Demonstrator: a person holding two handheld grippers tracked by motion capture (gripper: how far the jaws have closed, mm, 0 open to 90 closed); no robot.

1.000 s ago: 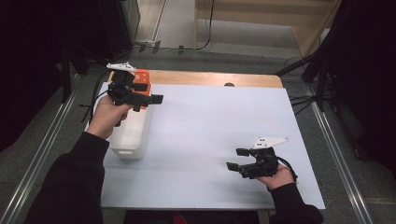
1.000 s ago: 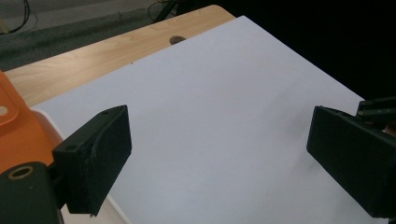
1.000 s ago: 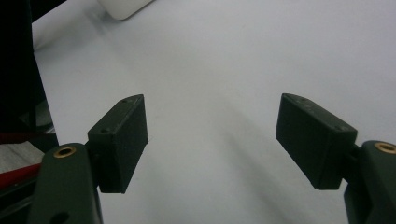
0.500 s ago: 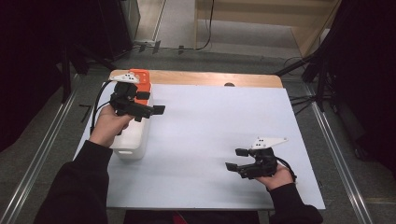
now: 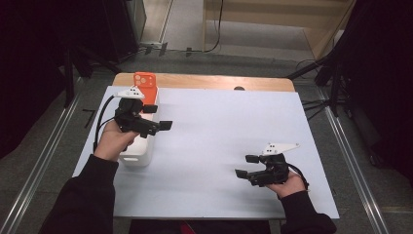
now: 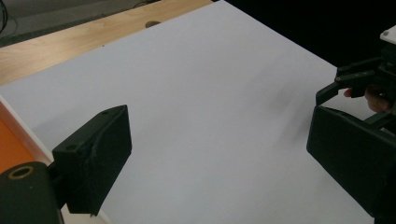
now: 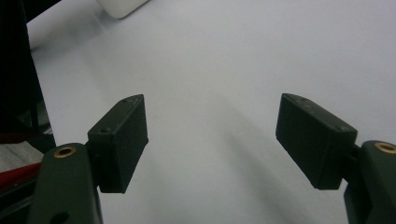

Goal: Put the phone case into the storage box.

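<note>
An orange phone-shaped object stands at the far end of a white oblong box on the left of the table. My left gripper hovers over that box, pointing right, jaws wide apart. In the left gripper view the left gripper has nothing between its jaws but white table, with the orange object at the left edge. My right gripper rests low near the front right, pointing left, open. In the right gripper view the right gripper is empty too.
A white sheet covers most of the table, and a wooden strip with a small dark hole runs along its far edge. The box's corner shows far off in the right gripper view. Metal rails flank the table.
My left hand has come nearer and lower over the white box, uncovering the orange object behind it. The right hand has stayed put.
</note>
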